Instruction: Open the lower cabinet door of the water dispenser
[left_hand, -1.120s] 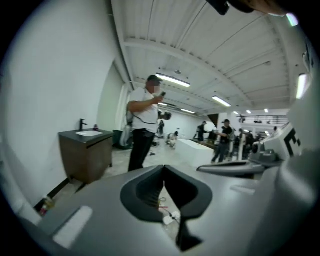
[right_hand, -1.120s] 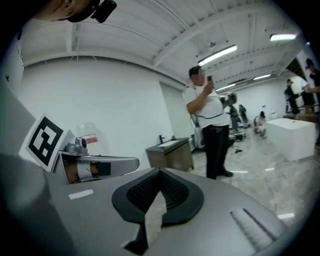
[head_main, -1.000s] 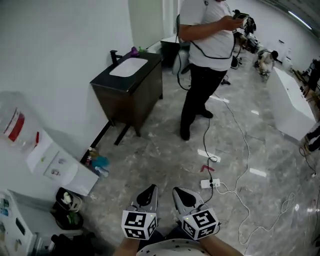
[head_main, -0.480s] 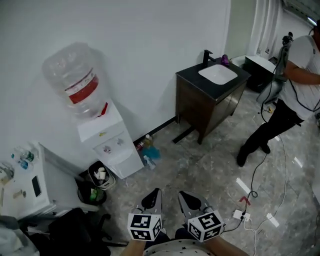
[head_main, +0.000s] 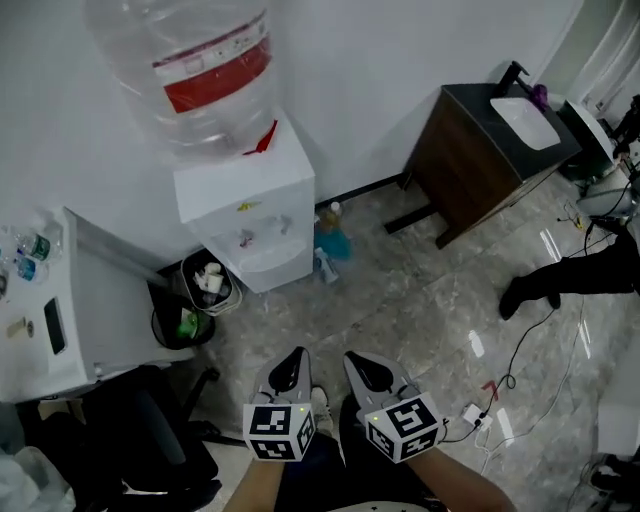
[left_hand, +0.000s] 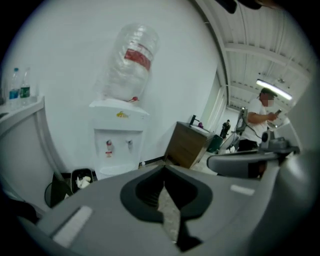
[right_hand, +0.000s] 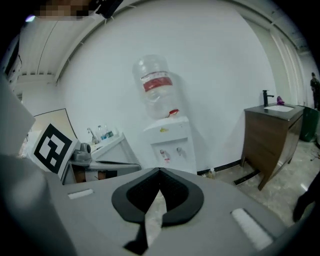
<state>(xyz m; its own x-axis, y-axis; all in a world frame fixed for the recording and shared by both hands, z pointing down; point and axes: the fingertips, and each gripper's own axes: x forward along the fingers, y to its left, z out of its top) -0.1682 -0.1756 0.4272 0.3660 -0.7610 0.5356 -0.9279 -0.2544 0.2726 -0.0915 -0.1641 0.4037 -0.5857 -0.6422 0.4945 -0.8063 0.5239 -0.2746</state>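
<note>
Grey marbled floor meets a white wall, where a bin (head_main: 196, 298) stands just left of the water dispenser (head_main: 245, 195). The dispenser stands upright against the far wall, bottle (head_main: 195, 70) on top, taps facing the near side. Its lower cabinet door (head_main: 272, 282) shows only as a narrow strip from above. Nearer, the left gripper (head_main: 295, 357) and right gripper (head_main: 357, 360) point at the dispenser, well apart from it, each with jaws pressed together on nothing. A dark vanity (head_main: 470, 160) stands far right.
</note>
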